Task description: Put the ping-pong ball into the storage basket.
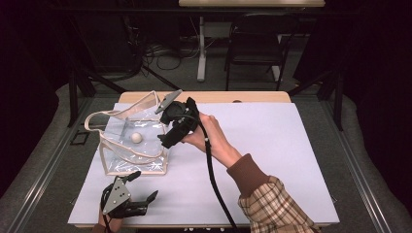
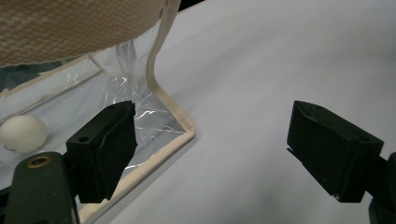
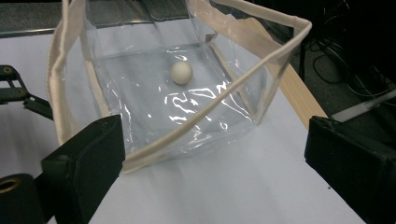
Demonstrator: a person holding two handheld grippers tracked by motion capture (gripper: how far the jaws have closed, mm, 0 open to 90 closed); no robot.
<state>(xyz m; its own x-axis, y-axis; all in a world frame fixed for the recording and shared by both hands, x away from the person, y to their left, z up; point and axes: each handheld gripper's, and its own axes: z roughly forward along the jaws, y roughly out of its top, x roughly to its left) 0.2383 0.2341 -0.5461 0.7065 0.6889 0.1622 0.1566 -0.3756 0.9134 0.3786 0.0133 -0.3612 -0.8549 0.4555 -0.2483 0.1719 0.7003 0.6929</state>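
Left tongs (image 1: 141,187) gape just before the clear bag (image 1: 133,141); right tongs (image 1: 171,127), also open, hover beside it, 1 white ball (image 1: 136,138) inside.

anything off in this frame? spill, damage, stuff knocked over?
Nothing stands out. The clear bag stands upright on the white tabletop, its mouth open, with one white ball resting on its bottom. No spill or tear visible. The right tongs sit open beside the bag's rim; the left tongs are open near its front corner.
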